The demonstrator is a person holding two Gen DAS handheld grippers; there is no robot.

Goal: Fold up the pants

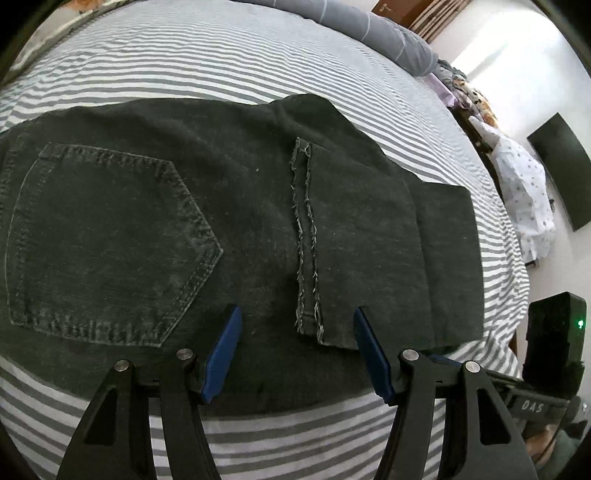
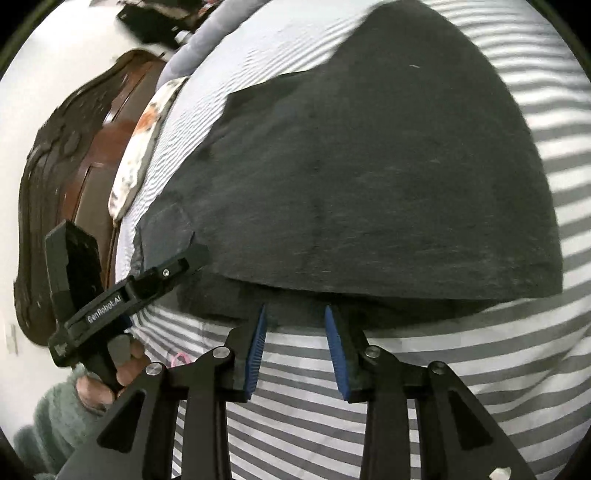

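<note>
Dark grey-black jeans (image 1: 240,229) lie folded on the striped bed, back pocket (image 1: 107,243) on the left, the frayed leg hems (image 1: 306,240) laid over the seat area. My left gripper (image 1: 295,314) is open, its blue pads above the near edge of the jeans, holding nothing. In the right wrist view the folded jeans (image 2: 369,166) fill the middle. My right gripper (image 2: 295,310) is open with its tips at the jeans' near folded edge, empty. The left gripper (image 2: 177,266) also shows at the left of that view, over the jeans' corner.
The bed has a grey-and-white striped sheet (image 1: 221,62). A grey pillow (image 1: 388,33) lies at the far side. A dotted white cloth (image 1: 524,192) hangs past the bed's right edge. A brown wooden headboard (image 2: 74,166) stands at the left of the right wrist view.
</note>
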